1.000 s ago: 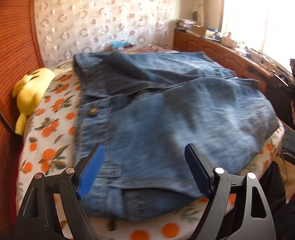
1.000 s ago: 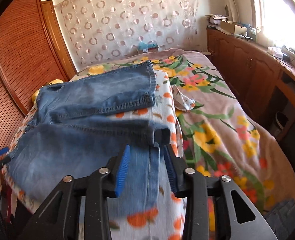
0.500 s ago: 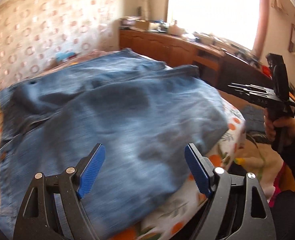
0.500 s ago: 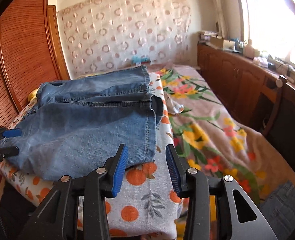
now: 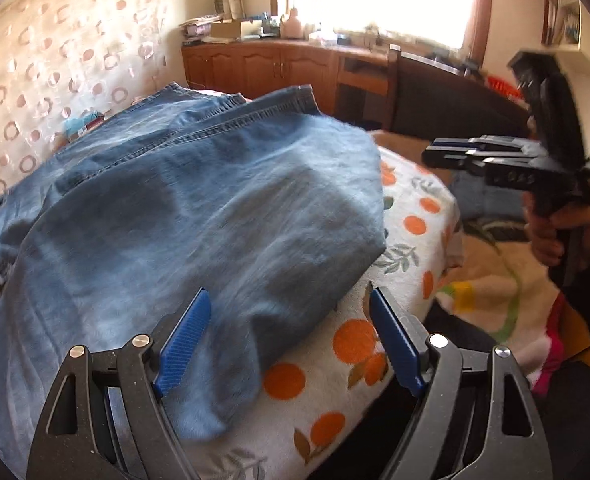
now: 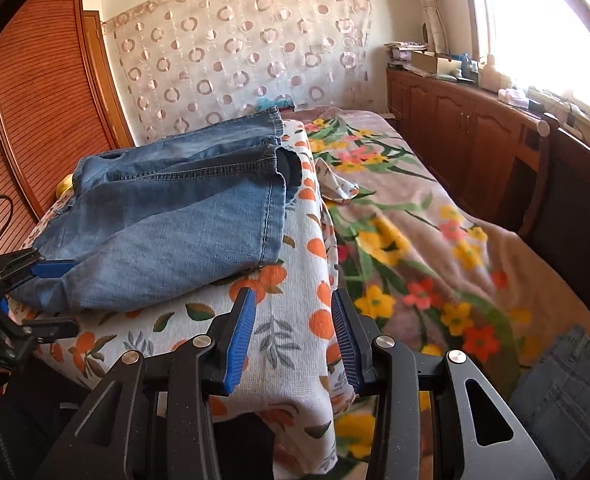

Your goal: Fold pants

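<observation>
Your jeans [image 6: 167, 216] lie folded once on the orange cloth [image 6: 295, 320], both claws empty, the left claw [image 5: 287, 336] wide, the right claw [image 6: 291, 336] narrower; another fold seems left.

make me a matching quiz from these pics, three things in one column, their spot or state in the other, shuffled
Things:
1. jeans
2. left gripper
3. yellow plush toy

Places or states:
A. jaws open, nothing held
B. peeking out behind the denim, by the wooden wardrobe
C. folded on the orange-print cloth

Pairs: 1-C, 2-A, 3-B
</observation>
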{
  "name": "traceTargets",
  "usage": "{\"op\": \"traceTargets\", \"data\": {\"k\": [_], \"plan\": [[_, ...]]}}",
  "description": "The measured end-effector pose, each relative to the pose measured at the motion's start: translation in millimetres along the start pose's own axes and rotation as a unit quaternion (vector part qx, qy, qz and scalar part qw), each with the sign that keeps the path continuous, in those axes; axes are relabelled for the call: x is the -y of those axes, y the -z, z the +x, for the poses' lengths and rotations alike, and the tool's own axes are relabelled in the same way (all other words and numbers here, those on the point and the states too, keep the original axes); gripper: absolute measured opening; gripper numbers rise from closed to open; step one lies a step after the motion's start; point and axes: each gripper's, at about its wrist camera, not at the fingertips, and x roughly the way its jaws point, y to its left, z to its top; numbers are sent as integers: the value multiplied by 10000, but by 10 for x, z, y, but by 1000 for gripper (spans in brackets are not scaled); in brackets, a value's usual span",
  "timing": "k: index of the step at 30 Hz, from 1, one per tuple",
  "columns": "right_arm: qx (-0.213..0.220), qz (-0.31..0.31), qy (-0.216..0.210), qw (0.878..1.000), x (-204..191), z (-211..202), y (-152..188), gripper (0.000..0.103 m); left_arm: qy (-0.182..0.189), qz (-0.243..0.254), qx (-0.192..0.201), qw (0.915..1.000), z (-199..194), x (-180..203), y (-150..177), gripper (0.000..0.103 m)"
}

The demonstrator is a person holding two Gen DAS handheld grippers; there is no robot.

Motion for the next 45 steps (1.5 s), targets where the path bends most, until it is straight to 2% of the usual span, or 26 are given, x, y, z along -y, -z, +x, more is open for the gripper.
{"op": "traceTargets", "data": {"k": [4,5,7,8,9,12,16,22,28,43,45], "plan": [[-11,27,-34,10000,-4,9,-18,41,-25,-113,-3,9999,55,-47,-96,58],[-10,30,-47,10000,14,14,-11,41,-4,-152,15,9999,45,-72,-87,45],[-14,24,-59,10000,12,26,-16,41,-12,-175,50,9998,31,-106,-116,36],[-16,19,-67,10000,7,29,-22,41,-13,-159,89,9998,15,-121,-136,25],[-9,15,-73,10000,6,35,-22,41,-31,-179,149,9997,-20,-157,-164,19],[30,16,-154,9999,-29,59,-60,41,-180,-401,407,9982,-125,-361,-324,13],[81,-71,-302,9995,-136,154,-120,41,-394,-760,510,9950,-112,-728,-499,10],[29,-306,-565,9979,-328,405,-215,41,-507,-1121,164,9923,108,-1118,-582,10],[-2,-568,-938,9940,-483,515,-223,41,-422,-1231,171,9914,145,-1165,-569,10],[-268,-771,-1282,9884,-679,712,-190,41,-409,-1241,138,9913,146,-1205,-593,10],[-356,-738,-1460,9859,-701,760,-228,8,-381,-1255,120,9913,130,-1211,-589,10]]}}
